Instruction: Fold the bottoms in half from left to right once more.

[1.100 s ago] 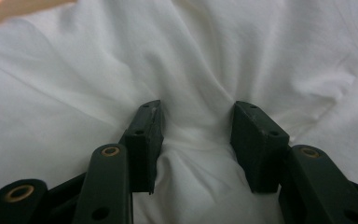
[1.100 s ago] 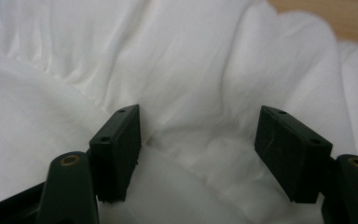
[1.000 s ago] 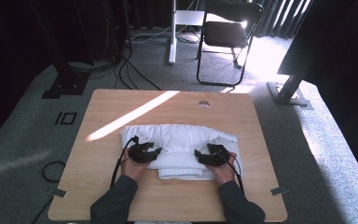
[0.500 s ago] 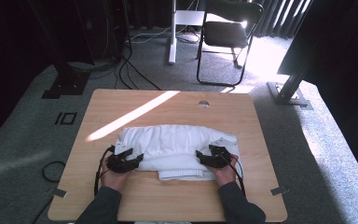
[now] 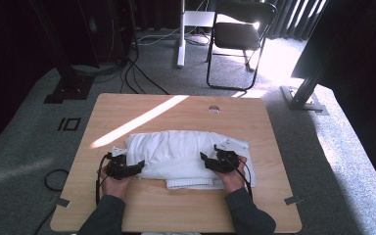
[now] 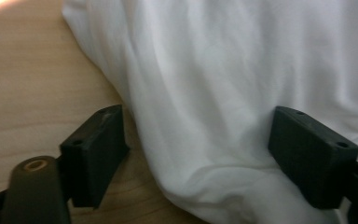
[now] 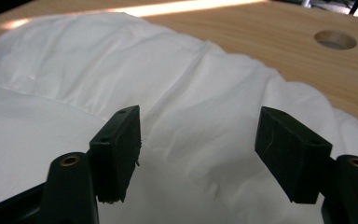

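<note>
While both tongs sit released (left gripper just opened) over the white garment, folding's mid-step; right gripper next needs an edge.

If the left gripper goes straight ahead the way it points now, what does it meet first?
Most likely the white garment. The left gripper has its jaws open, having just been opening, and a bulging fold of the cloth lies between them, right ahead on the table.

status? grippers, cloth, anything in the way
Left gripper jaws just opened, astride the white cloth edge, no grip. Right gripper open over the cloth, nothing held. Cloth folded on the table. Nothing in the way.
</note>
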Demonstrator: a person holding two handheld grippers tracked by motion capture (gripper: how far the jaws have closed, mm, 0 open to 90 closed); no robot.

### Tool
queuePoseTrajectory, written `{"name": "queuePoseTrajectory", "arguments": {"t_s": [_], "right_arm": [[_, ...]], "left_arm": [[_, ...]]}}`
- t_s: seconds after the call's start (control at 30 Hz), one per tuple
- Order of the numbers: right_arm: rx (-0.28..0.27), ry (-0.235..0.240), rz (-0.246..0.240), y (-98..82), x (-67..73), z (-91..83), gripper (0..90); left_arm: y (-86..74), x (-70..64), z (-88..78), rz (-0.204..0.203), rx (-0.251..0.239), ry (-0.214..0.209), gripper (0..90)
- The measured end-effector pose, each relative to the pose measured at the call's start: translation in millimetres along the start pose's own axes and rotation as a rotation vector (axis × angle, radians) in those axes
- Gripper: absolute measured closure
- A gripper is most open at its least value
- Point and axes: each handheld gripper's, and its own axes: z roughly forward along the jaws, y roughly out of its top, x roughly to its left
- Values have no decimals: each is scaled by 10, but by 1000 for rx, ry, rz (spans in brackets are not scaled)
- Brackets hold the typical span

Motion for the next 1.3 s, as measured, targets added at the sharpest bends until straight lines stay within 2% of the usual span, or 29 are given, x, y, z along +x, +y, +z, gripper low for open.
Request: {"name": "queuePoseTrajectory", "arguments": {"t_s": [0.07,0.1,0.13,0.17,0.2,0.3,0.4,0.47,0.53,0.63,0.83,0.9,1.03,1.07,1.13,1.2,1.27,1.3], "right_arm": [[17,4,-4,-10,2,71,305],[28,2,-5,-19,0,102,305],[35,-1,-3,-29,-5,124,305],[39,-4,1,-40,-11,140,306],[41,-3,3,-50,-18,150,306],[41,0,6,-67,-16,159,308],[37,6,-3,-44,-1,142,311],[30,11,-10,-14,13,118,321],[24,16,-29,19,38,92,329],[33,25,-62,50,94,76,329],[68,51,-98,29,233,176,322],[72,57,-101,30,262,199,320],[78,69,-98,43,308,272,320],[89,73,-98,33,326,309,320],[146,73,-104,-21,377,428,316],[177,77,-97,-86,410,547,316],[168,75,-81,-100,437,602,316],[173,65,-89,-87,463,619,317]], "left_arm": [[2,-18,5,-2,1,2,185],[2,-25,10,-2,-2,-23,188],[5,-29,11,-7,0,-67,202],[10,-49,16,-2,3,-73,220],[14,-79,22,19,9,-69,267],[40,-123,32,48,36,-98,494],[50,-86,29,50,44,-121,700],[64,-56,3,50,30,-111,777],[90,-27,-37,46,9,-98,792],[179,41,-160,24,-55,-86,800],[401,114,-453,16,-169,-85,809],[468,126,-529,2,-199,-103,814],[576,101,-611,11,-234,-134,821],[602,92,-625,12,-243,-141,823],[659,60,-655,18,-267,-165,830],[729,-10,-691,47,-286,-178,835],[813,-92,-733,76,-305,-199,837],[857,-132,-755,85,-315,-212,838]]}}
